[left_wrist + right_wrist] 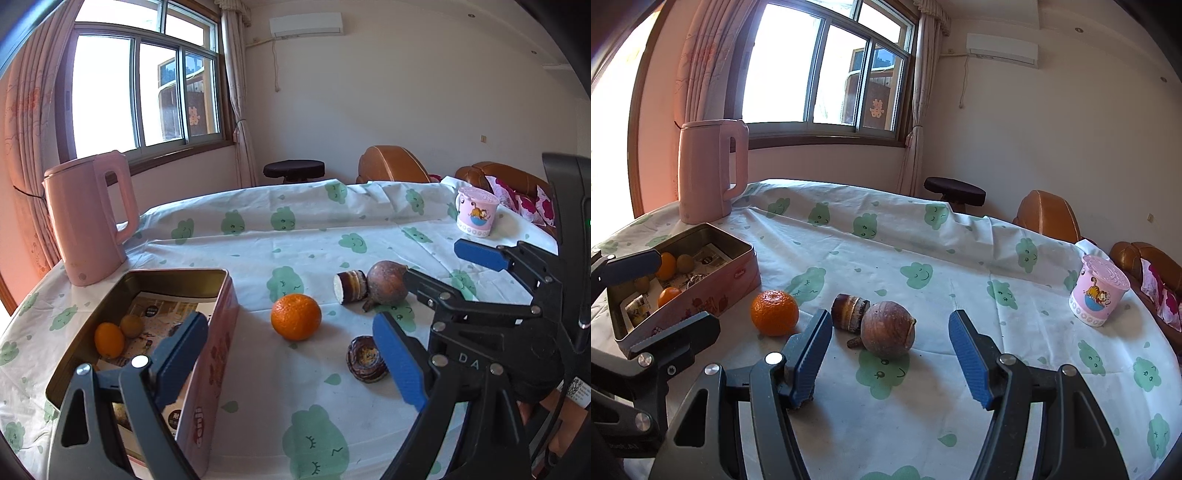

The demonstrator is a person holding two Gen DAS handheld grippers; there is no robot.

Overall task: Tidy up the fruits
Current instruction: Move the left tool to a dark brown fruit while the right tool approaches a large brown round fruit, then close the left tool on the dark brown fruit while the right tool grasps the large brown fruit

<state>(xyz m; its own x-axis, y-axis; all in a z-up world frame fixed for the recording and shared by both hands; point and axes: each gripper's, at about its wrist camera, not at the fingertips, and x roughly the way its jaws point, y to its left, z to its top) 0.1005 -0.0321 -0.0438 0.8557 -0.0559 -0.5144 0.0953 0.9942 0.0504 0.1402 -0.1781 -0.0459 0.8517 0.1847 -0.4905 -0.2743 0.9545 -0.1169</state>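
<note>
Bright daylight through a sliding window, far left, pink curtains either side. Cream walls; air conditioner mounted high. Dark stool and brown leather chairs beyond the worktop, which wears a cloud-print cloth.

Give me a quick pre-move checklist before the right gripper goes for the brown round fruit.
1. right gripper open, nothing held: ok.
2. brown round fruit lies between and ahead of its fingers: ok.
3. Room beside the fruit: not ok, the cut sugarcane piece sits right against it.
4. tin box open, with space left among the fruit inside: ok.
5. left gripper open; one finger is over the tin, so it may block the drop: not ok.
6. orange stands apart from the brown fruit: ok.
</note>
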